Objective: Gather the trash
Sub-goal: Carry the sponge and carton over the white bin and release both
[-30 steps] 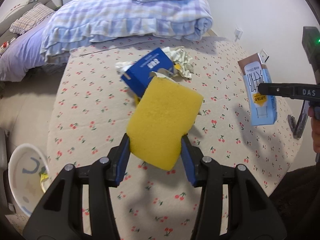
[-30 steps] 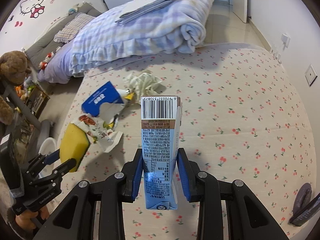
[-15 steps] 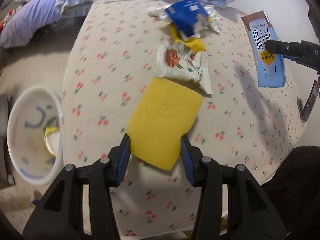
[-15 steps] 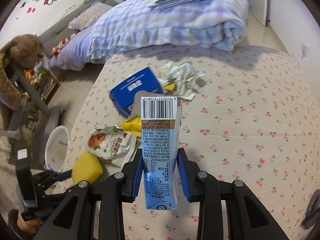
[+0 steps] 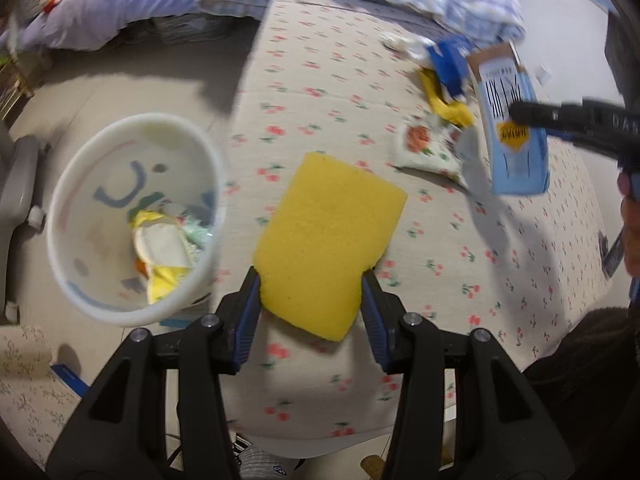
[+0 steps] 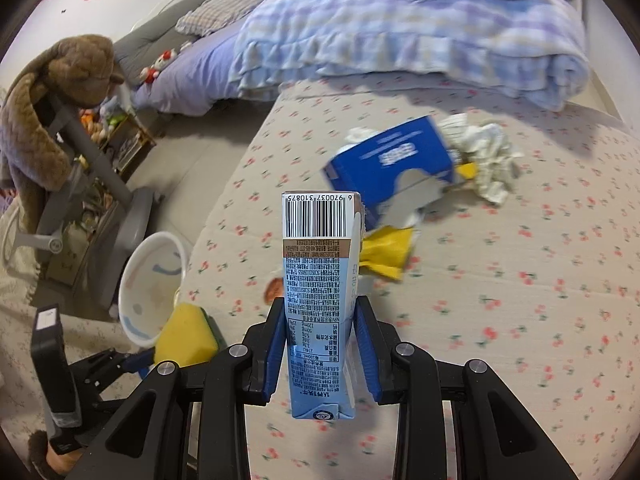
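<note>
My left gripper is shut on a yellow sponge and holds it above the bed's left edge, just right of the white trash bin on the floor. The bin holds some wrappers. My right gripper is shut on a light blue drink carton, held upright above the cherry-print bed. The carton also shows in the left wrist view. On the bed lie a blue box, a yellow wrapper, crumpled tissue and a snack bag.
A folded checked quilt lies at the bed's far end. A brown plush toy hangs on a grey stand left of the bin. A grey chair base stands beside the bin.
Both grippers have swung left toward the bin with their loads. The bin now sits larger and closer beside the sponge in the left wrist view.
</note>
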Available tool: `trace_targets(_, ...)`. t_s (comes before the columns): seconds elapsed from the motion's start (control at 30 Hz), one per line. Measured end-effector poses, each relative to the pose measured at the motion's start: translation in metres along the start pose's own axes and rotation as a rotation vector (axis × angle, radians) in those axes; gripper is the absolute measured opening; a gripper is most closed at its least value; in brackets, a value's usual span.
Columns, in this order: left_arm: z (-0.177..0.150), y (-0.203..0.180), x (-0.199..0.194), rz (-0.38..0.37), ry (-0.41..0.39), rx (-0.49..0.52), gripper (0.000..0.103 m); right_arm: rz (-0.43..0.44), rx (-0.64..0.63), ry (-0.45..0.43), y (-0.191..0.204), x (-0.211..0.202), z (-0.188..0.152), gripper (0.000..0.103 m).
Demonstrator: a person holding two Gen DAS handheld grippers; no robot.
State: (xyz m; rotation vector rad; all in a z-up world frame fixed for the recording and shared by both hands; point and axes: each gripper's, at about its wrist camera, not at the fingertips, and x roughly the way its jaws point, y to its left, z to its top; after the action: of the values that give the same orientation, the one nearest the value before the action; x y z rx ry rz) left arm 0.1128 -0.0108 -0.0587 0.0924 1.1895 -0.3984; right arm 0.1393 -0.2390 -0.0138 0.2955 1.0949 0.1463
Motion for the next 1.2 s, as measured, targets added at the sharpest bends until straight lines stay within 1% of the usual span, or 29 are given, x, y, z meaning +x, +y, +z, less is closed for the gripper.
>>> trace_targets(0.33,0.000,0.070,-0.019,0.053,-0.060,-0.172,0.049,0.056,-0.066,0.023,0.067,0.034,0.006,0.034)
trace_targets(0.5,0.002,0.090,-0.028,0.082,-0.086,-0.216,0.049,0.082,-0.094,0.034,0.097,0.049,0.008,0.034)
trace_targets(0.67,0.005,0.113,-0.029,0.144,-0.104,-0.265,0.051,0.116,-0.120,0.042,0.125,0.063,0.010,0.034)
trace_targets(0.73,0.006,0.125,-0.030,0.158,-0.109,-0.296,0.053,0.129,-0.131,0.044,0.138,0.069,0.011,0.034)
trace_targets(0.8,0.007,0.134,-0.031,0.182,-0.108,-0.330,0.059,0.142,-0.137,0.043,0.145,0.074,0.013,0.034)
trace_targets(0.83,0.007,0.140,-0.032,0.197,-0.108,-0.348,0.061,0.151,-0.139,0.043,0.151,0.077,0.014,0.034)
trace_targets(0.9,0.007,0.145,-0.035,0.214,-0.111,-0.368,0.074,0.167,-0.145,0.041,0.160,0.083,0.016,0.034)
trace_targets(0.97,0.006,0.149,-0.038,0.240,-0.119,-0.383,0.078,0.175,-0.151,0.039,0.167,0.088,0.017,0.034)
trace_targets(1.07,0.006,0.152,-0.042,0.274,-0.125,-0.388,0.081,0.190,-0.157,0.036,0.178,0.096,0.019,0.035)
trace_targets(1.2,0.006,0.154,-0.045,0.296,-0.129,-0.383,0.082,0.209,-0.163,0.034,0.188,0.104,0.021,0.036)
